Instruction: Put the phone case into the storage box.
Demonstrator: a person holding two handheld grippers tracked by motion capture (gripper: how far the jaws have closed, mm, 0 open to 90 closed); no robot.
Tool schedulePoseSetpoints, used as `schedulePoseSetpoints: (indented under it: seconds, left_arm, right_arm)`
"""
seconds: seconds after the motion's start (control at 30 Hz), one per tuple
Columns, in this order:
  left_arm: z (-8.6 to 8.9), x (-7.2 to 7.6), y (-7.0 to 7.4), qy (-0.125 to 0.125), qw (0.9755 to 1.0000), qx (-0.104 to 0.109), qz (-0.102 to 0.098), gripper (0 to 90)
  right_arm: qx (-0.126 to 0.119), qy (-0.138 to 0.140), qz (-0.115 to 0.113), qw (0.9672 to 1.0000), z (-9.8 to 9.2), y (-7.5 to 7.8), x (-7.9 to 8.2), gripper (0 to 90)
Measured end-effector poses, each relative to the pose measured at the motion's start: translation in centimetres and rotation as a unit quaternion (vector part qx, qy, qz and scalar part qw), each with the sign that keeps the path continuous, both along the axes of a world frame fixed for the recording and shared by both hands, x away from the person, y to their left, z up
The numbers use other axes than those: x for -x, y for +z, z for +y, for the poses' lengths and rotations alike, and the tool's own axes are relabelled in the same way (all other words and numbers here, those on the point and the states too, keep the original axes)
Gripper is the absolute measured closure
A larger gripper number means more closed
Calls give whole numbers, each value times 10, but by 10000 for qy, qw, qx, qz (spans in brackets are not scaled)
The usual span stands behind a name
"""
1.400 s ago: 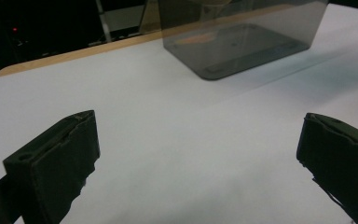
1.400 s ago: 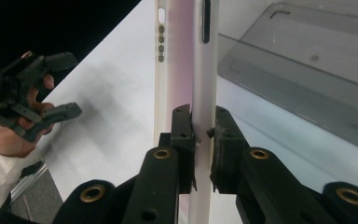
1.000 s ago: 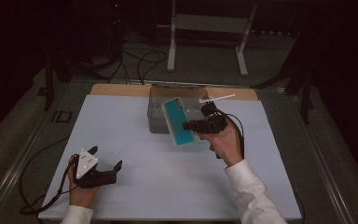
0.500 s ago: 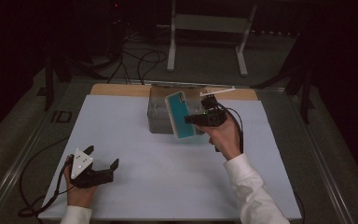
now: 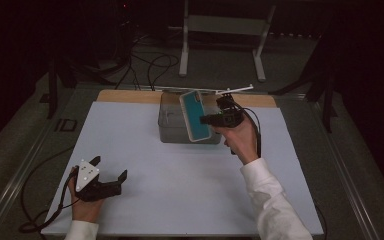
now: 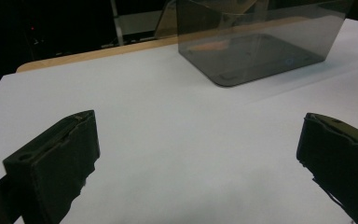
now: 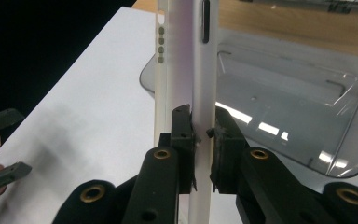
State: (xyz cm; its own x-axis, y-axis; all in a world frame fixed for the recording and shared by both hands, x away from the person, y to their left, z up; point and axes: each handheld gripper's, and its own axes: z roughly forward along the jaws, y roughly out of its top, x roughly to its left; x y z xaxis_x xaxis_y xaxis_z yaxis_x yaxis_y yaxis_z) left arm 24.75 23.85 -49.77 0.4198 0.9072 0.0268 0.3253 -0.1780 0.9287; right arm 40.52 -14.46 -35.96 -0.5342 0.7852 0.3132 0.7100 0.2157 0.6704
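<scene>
So, from the high view you're about halfway there, I'd say: your right gripper [image 5: 211,119] has the flat teal-backed phone case [image 5: 195,115] lifted clear of the white table sheet [image 5: 180,175], tilted and hanging at the near right side of the smoky transparent plastic bin [image 5: 172,125], which looks empty from here. The grab and lift are done; what's left is getting the case over the rim and letting go inside, if the bin is where it's headed. Your left gripper [image 5: 109,175] sits low at the near left corner with its claw spread apart and nothing in it, well apart from the bin, so it won't get in your way. The bin sits close to the far wooden strip [image 5: 125,96] of the table, so don't overshoot that way. In the left gripper view the two black jaws stand wide with only bare sheet between them, and the bin [image 6: 261,46] is off ahead with loads of open room in front of it. In the right gripper view your claw is clamped on the thin pale edge of the case [image 7: 200,93], which stands upright just beside the bin's near wall [image 7: 345,154]; mind that rim when you swing it in.
</scene>
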Motion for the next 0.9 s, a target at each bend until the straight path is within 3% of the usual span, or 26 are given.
schedulePoseSetpoints:
  seconds: [0.9]
  left_arm:
    - [0, 0, 0, -17, 10000, -10, -14, 0]
  right_arm:
    - [235, -435, 0, 9988, -3, 10, -23, 822]
